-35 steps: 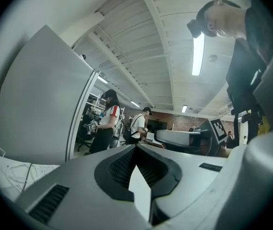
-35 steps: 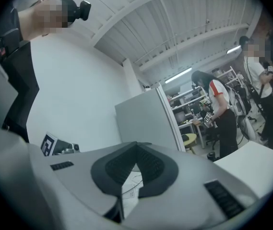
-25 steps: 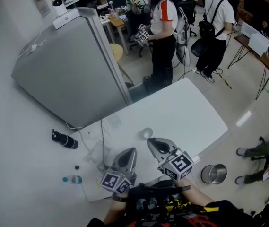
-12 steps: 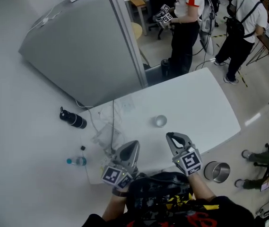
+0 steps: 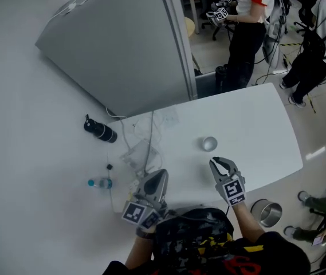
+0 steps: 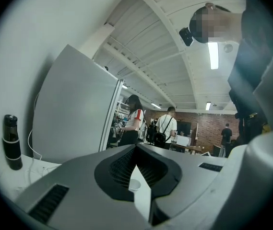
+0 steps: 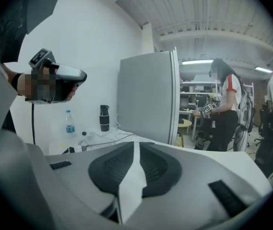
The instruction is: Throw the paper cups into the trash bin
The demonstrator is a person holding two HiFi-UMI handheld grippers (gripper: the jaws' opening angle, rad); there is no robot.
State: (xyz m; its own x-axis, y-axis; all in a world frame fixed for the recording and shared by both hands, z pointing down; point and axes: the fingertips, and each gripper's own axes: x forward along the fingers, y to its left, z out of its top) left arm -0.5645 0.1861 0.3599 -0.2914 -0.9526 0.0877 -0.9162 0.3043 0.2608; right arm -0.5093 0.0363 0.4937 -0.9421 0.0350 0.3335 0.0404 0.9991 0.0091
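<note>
the paper cup [image 5: 209, 144] is standing upright and alone near the middle of the white desk [image 5: 254, 125], with nothing touching it. the right gripper [image 5: 217, 164] is hovering on its near side and pointing at it. its jaws are all but together and only just beginning to part, with nothing between them. the left gripper [image 5: 160, 176] is waiting further left over the desk's near edge, jaws together and empty. the trash bin [image 5: 267, 212], a round metal one, is sitting on the floor off the desk's near right corner, well apart from the cup. a black flask [image 5: 100, 131], a water bottle [image 5: 99, 183] and loose cables [image 5: 145, 150] are lying at the left, and people are standing beyond the far edge.

the step in hand is looking like the reach for the cup, with nothing thrown away yet. the next move is calling for the right jaws opening wider than the cup, sliding round its wall and closing gently, since thin paper is probably crushing easily. after that comes swinging it right and down to the bin.

compared with a second ago, the right gripper is sitting lower and closer to the cup, while the cup is staying put.
</note>
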